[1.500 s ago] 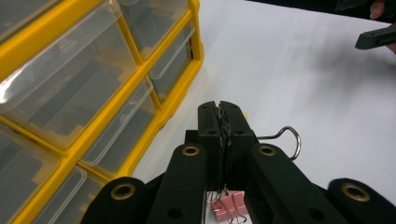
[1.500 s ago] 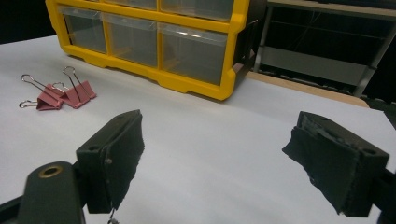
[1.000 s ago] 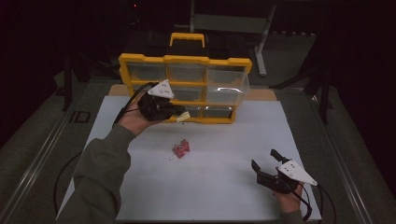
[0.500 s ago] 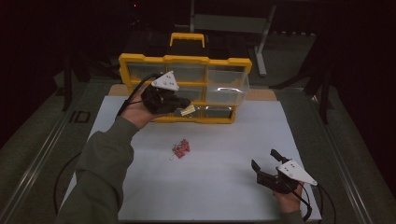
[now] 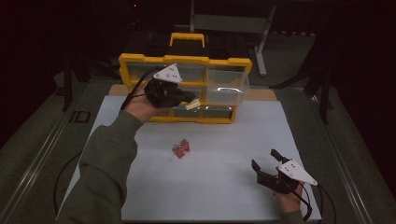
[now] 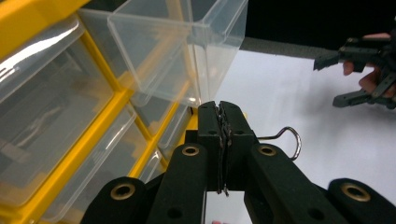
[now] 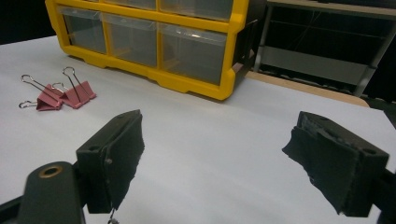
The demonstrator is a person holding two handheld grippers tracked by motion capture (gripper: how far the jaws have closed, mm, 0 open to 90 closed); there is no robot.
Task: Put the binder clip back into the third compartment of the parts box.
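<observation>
A white sheet-covered table [image 5: 224, 186] carries, at twelve o'clock, a yellow plastic organiser cabinet with clear drawers [image 5: 233, 63], whose middle-right clear drawer [image 5: 226, 88] stands pulled out. Raised in front of the cabinet at eleven o'clock, the left gripper [image 5: 189, 97] has its jaws pressed together on a pale binder clip [image 5: 193, 105], whose wire loop pokes out beside them in the left gripper view, just beside the open drawer. The right gripper [image 5: 264, 168] sits at five o'clock with jaws wide apart and nothing between them, and two pink binder clips [image 5: 181, 148] lie touching at the sheet's centre.
</observation>
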